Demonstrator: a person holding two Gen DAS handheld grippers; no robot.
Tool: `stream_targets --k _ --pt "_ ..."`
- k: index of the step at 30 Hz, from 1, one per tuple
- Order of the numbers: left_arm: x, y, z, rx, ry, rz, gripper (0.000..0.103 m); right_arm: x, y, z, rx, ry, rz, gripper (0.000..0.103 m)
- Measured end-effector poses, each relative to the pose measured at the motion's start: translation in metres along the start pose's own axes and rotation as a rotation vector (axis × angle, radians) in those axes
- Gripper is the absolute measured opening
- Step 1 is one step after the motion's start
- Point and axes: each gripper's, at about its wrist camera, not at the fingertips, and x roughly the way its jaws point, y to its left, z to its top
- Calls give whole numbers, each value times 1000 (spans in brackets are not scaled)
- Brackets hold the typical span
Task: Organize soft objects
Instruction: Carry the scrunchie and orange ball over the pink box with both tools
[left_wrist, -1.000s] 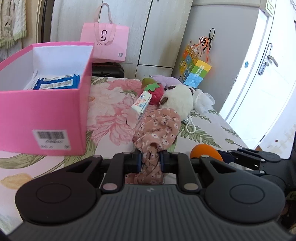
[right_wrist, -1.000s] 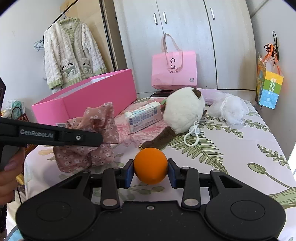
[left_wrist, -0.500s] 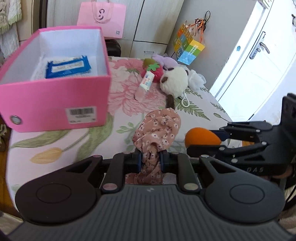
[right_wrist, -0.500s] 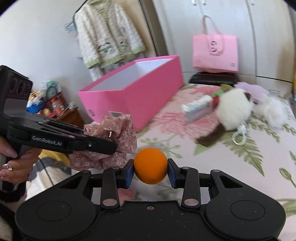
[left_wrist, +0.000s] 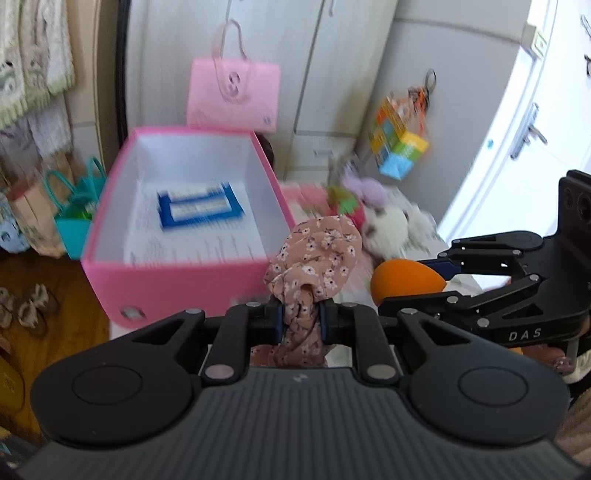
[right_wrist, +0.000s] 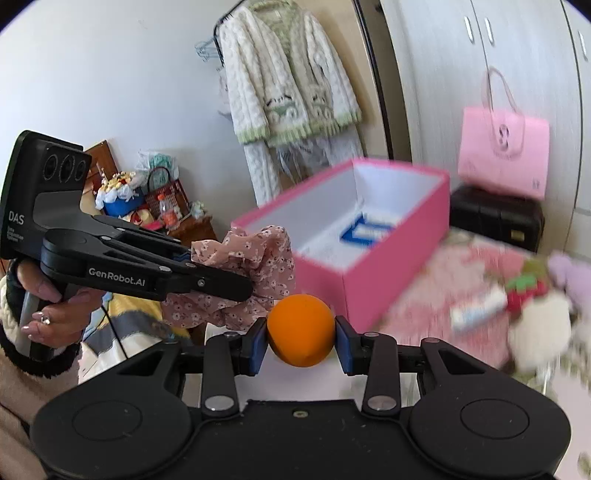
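Observation:
My left gripper (left_wrist: 301, 319) is shut on a pink floral scrunchie (left_wrist: 316, 254), held in the air near the front corner of the open pink box (left_wrist: 162, 286). The right gripper (right_wrist: 300, 339) is shut on an orange sponge ball (right_wrist: 300, 328), also lifted, just right of the scrunchie (right_wrist: 255, 258). Seen from the left wrist, the orange ball (left_wrist: 404, 278) sits in the right gripper's tips. Inside the box (right_wrist: 391, 266) lies a blue and white packet (left_wrist: 199, 208). A white plush (right_wrist: 539, 330), a strawberry plush (right_wrist: 524, 291) and a small packet (right_wrist: 478, 308) lie blurred on the floral bed.
A pink paper bag (left_wrist: 232, 96) stands behind the box on a black case (right_wrist: 495, 218). A cream cardigan (right_wrist: 288, 88) hangs on the wall. Bags (left_wrist: 72, 218) and shoes (left_wrist: 26, 310) sit on the wooden floor at the left. A person's hand (right_wrist: 48, 317) grips the left tool's handle.
Both grippers have risen off the bed with the scrunchie and the orange ball, and swung towards the pink box. The box's inside now shows from above.

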Motion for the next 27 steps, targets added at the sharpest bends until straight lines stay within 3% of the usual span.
stream_targets --k 7,13,17,27 --pt "5 29 46 -27 -70 49 16 28 -9 54 -37 -39 62 43" --pt "41 51 85 -5 -61 95 16 69 -28 101 -70 -56 26 43" --pt "80 73 107 -49 -48 92 16 107 -49 122 -74 6 66 43" --pt "155 105 135 -45 31 124 16 177 -99 147 -20 84 -5 43"
